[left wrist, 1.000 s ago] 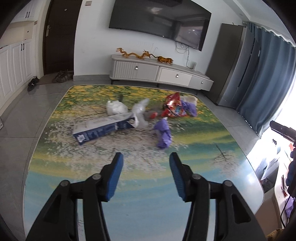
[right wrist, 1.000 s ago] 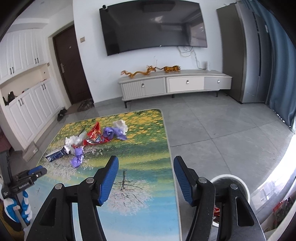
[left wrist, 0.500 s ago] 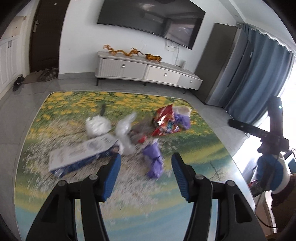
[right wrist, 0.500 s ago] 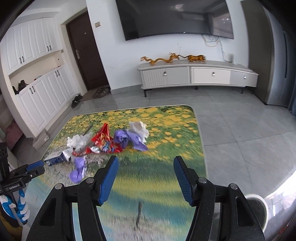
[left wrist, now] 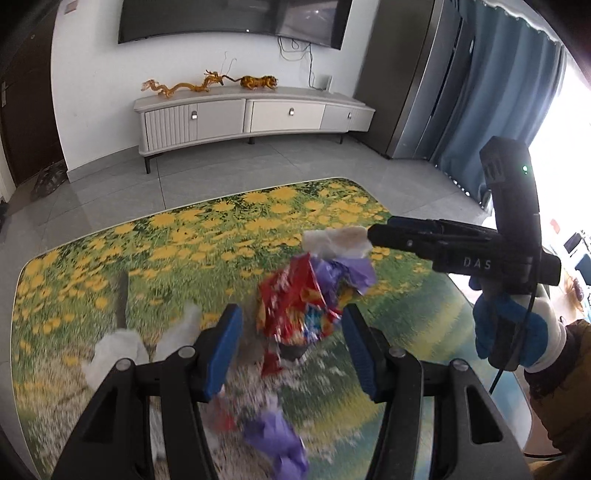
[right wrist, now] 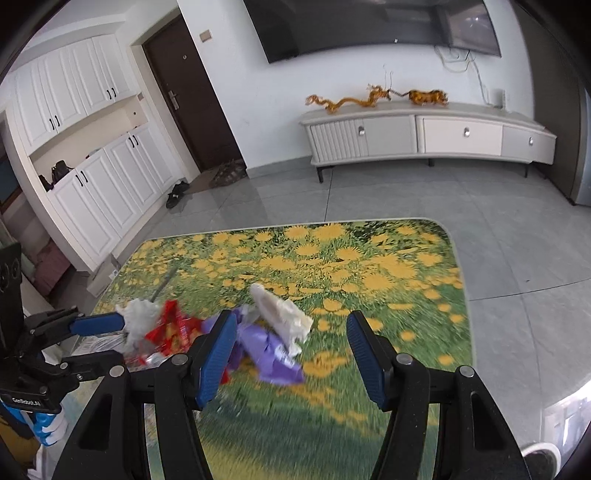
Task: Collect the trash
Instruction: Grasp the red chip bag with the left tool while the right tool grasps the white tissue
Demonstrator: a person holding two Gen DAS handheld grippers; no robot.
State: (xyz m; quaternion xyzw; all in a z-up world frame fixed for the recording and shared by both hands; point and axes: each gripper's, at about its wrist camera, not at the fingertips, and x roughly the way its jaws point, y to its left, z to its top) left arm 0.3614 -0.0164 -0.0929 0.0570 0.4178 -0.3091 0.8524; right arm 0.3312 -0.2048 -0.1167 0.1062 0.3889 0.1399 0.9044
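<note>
Now both grippers released, left gripper (left wrist: 291, 347) over red wrapper (left wrist: 295, 302), right gripper (right wrist: 291, 350) near white tissue (right wrist: 280, 314) and purple wrapper (right wrist: 269, 350), trash heaped mid-desk (right wrist: 388, 266).

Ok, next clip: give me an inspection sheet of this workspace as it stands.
Surface: table with a flower-meadow print, partly blurred.
Job's things: red snack wrapper, purple wrappers, white crumpled paper, white tissue, clustered together.
Clutter: nothing seen.
Grippers: left gripper and right gripper both open, empty, over the trash.
Cables: black cable along the gloved hand.
Surroundings: TV cabinet, wall TV, blue curtain.
</note>
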